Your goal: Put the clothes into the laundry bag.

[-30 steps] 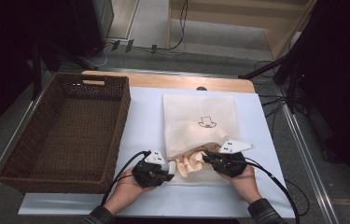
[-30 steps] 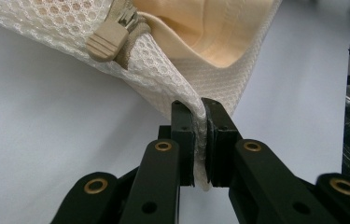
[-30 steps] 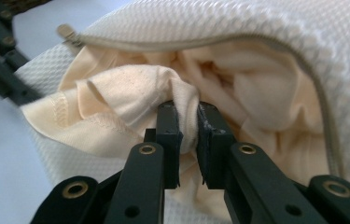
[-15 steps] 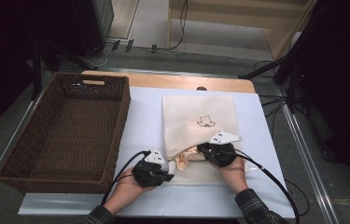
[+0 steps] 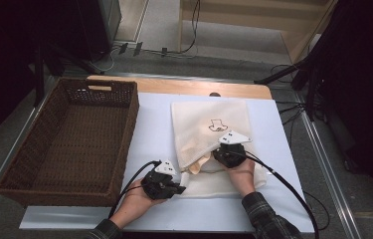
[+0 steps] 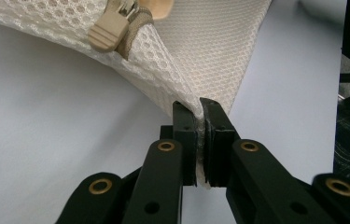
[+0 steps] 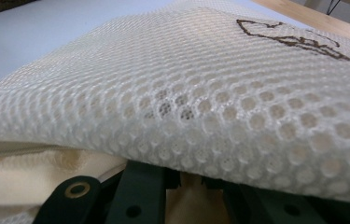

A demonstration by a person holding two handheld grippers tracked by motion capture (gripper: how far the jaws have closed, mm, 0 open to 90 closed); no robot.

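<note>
A cream mesh bag (image 5: 209, 117) with a small brown drawing lies on the white table (image 5: 154, 124). My left gripper (image 5: 179, 188) is at its near left corner, and the jaws are shut on the mesh edge (image 6: 199, 108); a beige zipper pull (image 6: 109, 32) hangs just beyond. At the bag's mouth my right gripper (image 5: 226, 154) has the upper mesh layer (image 7: 210, 93) draped over its jaws (image 7: 182, 179), whose tips are hidden. That layer is lifted and pushed back, baring a cream cloth (image 5: 197, 162) inside the bag (image 7: 32, 168).
A large brown wicker basket (image 5: 130, 124) with nothing in it stands at the left of the table. Bare white surface lies between basket and bag. Cables trail from both grippers toward the table's near edge. A wooden strip borders the far edge.
My right gripper has moved away from the person and slightly left, carrying the bag's upper layer back and widening the mouth. The left gripper has kept still on the corner.
</note>
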